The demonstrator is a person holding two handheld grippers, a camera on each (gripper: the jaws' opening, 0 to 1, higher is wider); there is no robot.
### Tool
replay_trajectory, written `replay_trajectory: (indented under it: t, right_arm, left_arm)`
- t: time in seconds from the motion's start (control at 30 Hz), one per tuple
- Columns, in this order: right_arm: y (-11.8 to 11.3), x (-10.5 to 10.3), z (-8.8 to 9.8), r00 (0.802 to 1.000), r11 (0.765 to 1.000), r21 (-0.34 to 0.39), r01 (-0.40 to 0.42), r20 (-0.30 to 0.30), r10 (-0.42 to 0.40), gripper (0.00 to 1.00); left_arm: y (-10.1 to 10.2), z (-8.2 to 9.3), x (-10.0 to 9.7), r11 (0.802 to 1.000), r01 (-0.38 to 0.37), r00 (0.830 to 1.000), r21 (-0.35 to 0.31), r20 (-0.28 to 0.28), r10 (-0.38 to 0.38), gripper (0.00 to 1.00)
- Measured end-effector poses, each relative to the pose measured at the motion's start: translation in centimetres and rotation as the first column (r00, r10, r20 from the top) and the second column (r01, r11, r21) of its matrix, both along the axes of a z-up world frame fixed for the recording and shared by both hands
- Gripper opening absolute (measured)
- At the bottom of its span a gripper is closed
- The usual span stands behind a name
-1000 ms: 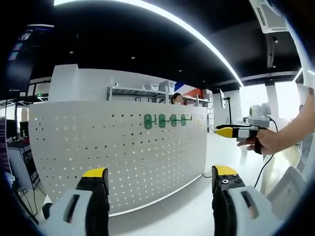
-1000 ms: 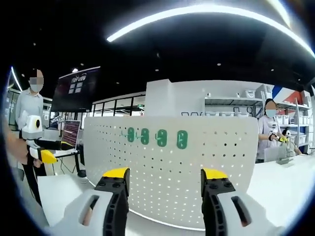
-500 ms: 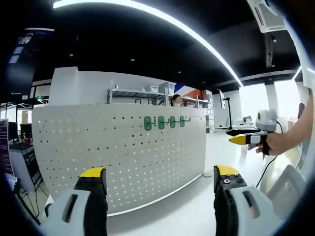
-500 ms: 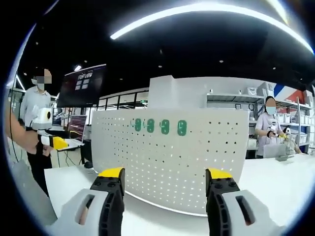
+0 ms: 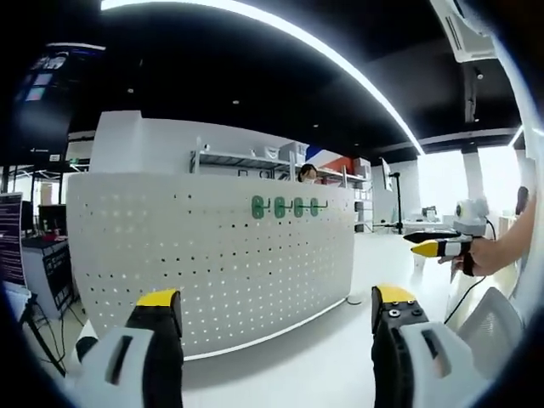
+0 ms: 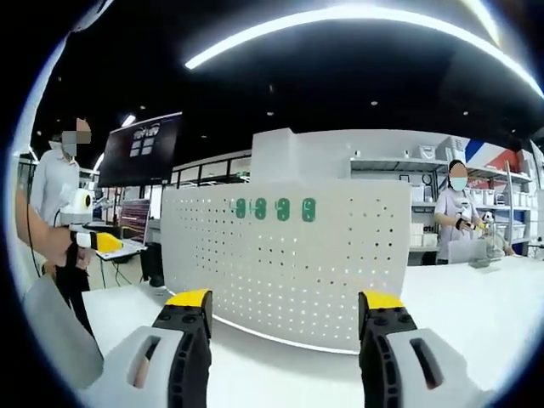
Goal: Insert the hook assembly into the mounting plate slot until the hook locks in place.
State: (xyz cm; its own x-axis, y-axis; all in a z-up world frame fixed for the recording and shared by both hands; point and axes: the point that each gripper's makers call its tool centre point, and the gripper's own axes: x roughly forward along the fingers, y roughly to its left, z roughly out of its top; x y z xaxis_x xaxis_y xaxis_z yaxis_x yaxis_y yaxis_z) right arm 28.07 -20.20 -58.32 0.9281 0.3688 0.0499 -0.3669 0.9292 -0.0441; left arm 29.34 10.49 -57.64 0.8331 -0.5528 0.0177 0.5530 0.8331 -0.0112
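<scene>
Hooks [image 6: 274,209] hang on pegboard [image 6: 289,272]; both grippers face it, jaws apart.

- The pegboard [image 5: 212,255] ahead of the left claw [image 5: 276,310] is seen as white, patterned with regular rows of small dark holes.
- Four green hook plates [image 5: 286,206] are seen in a row near the pegboard's top edge; in the right gripper view the same green plates [image 6: 274,209] lie above the right claw [image 6: 285,306].
- Both claws are coloured black with yellow tips and pale grey bodies.
- The bench [image 6: 280,374] below the claws is white.
- The ceiling [image 6: 340,76] is black, crossed by a white light strip.
</scene>
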Motion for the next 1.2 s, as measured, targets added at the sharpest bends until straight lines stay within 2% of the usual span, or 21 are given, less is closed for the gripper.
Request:
replay_trajectory:
  t: [0.53, 1.2]
  right_arm:
    - [-1.2, -2.8, -1.6, 0.999, 0.999, 0.016, 0.047, -0.024, -0.047, 0.69]
    - [-1.0, -3.4, -2.5, 0.997, 0.998, 0.040, 0.057, -0.047, -0.055, 0.73]
  left_arm:
    - [2.2, -1.6, -2.1, 0.998, -0.052, 0.998, -0.025, -0.023, 0.052, 0.97]
    - [2.4, -2.1, -2.4, 0.998, -0.060, 0.998, -0.032, -0.034, 0.059, 0.99]
